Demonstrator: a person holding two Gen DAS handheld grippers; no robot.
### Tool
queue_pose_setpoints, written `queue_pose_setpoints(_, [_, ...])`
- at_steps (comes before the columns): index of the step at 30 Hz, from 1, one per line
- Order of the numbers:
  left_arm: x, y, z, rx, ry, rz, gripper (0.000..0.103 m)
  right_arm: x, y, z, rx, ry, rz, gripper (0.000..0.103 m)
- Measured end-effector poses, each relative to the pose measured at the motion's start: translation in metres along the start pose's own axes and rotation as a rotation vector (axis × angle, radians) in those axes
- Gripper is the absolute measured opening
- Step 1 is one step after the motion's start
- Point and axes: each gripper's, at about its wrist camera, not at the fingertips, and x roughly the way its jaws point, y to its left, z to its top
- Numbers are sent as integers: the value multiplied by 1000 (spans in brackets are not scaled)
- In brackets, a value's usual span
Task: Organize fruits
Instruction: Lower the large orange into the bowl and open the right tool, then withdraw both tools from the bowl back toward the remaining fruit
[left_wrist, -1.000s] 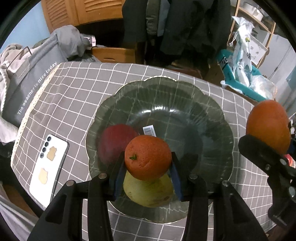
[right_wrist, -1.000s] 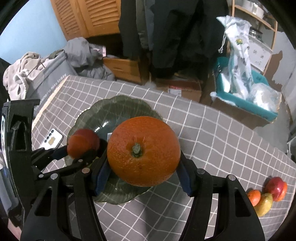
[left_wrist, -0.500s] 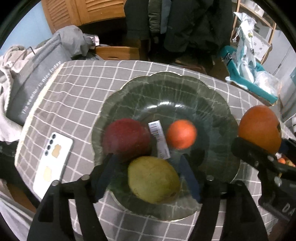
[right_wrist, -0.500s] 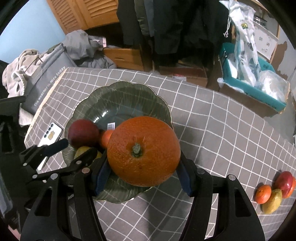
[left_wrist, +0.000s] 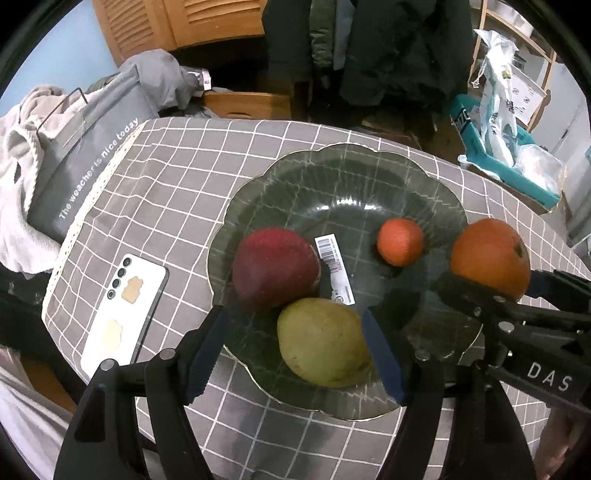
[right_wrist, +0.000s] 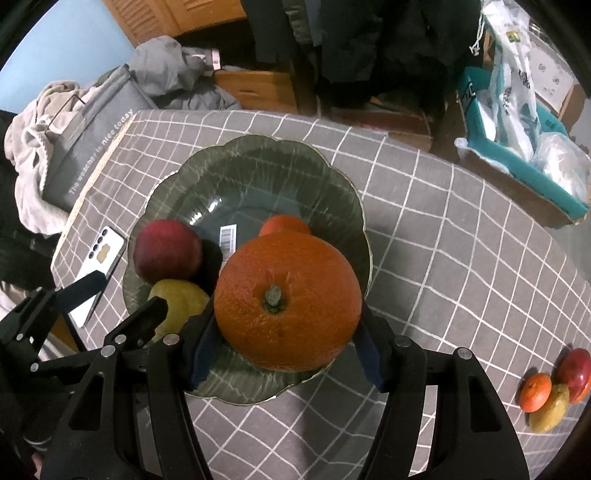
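A dark green scalloped plate (left_wrist: 332, 177) (right_wrist: 258, 162) lies on the grey checked tablecloth. In it are a red apple (left_wrist: 275, 267) (right_wrist: 166, 249), a yellow-green pear (left_wrist: 323, 341) (right_wrist: 177, 301) and a small tangerine (left_wrist: 400, 242) (right_wrist: 284, 224). My left gripper (left_wrist: 293, 354) is open and empty above the plate's near edge, its jaws either side of the pear. My right gripper (right_wrist: 286, 349) is shut on a large orange (right_wrist: 287, 301) (left_wrist: 489, 258) held over the plate's right side.
A white phone (left_wrist: 123, 308) lies left of the plate. A barcode sticker (left_wrist: 334, 269) lies in the plate. A tangerine (right_wrist: 535, 391), a pear (right_wrist: 550, 408) and an apple (right_wrist: 574, 373) sit at the table's right. A grey bag (left_wrist: 85, 155) leans at the table's left edge.
My left gripper opened and let the small tangerine go into the plate, then drew back. My right gripper moved over the plate with the large orange.
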Motion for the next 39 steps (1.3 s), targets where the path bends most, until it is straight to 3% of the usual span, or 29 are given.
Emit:
queue_pose_setpoints(6, [1, 4, 0, -16, 2, -1, 76, -8, -1, 4, 22, -33, 30, 72])
queue_pose_setpoints(15, [-12, 1, 2, -9, -27, 4, 76, -34, 4, 9, -6, -99, -48, 72])
queue_pose_setpoints(21, [-32, -1, 6, -4, -68, 2, 76, -65, 11, 8, -37, -189, -133, 72])
queue_pose_setpoints(39, [-101, -19, 13, 35, -212, -37, 76, -177, 7, -26, -31, -443, -236, 72])
